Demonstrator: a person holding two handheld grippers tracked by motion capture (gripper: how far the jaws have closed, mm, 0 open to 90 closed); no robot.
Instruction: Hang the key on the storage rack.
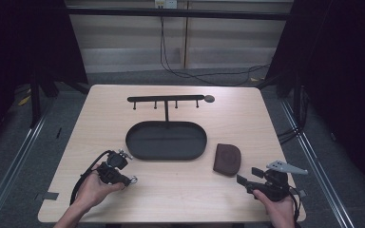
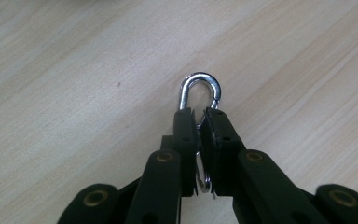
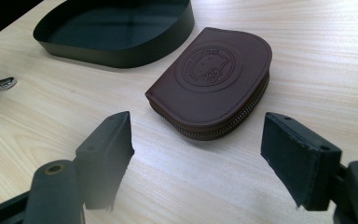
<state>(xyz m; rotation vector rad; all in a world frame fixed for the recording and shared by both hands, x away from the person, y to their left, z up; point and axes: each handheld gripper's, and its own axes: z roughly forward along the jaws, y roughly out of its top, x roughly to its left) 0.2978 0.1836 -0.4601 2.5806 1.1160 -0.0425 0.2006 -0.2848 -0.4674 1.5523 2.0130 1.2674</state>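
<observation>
your left gripper (image 2: 199, 122) had its jaws pinched on a silver clip (image 2: 200, 93), whose loop stuck out past the tips just above the wooden table (image 1: 180, 190). your right gripper (image 3: 196, 144) stood wide open, holding nothing, with a brown zip pouch (image 3: 212, 79) lying just ahead of it beside the black oval tray (image 1: 166, 153).

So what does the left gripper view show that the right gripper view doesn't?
The left gripper view gives a close look at the left tool shut on a silver metal clasp, its rounded loop sticking out past the tips.

The right gripper view has the right tool open, a brown zip pouch lying ahead of it, and the black oval tray beyond.

Both show the light wooden table.
</observation>
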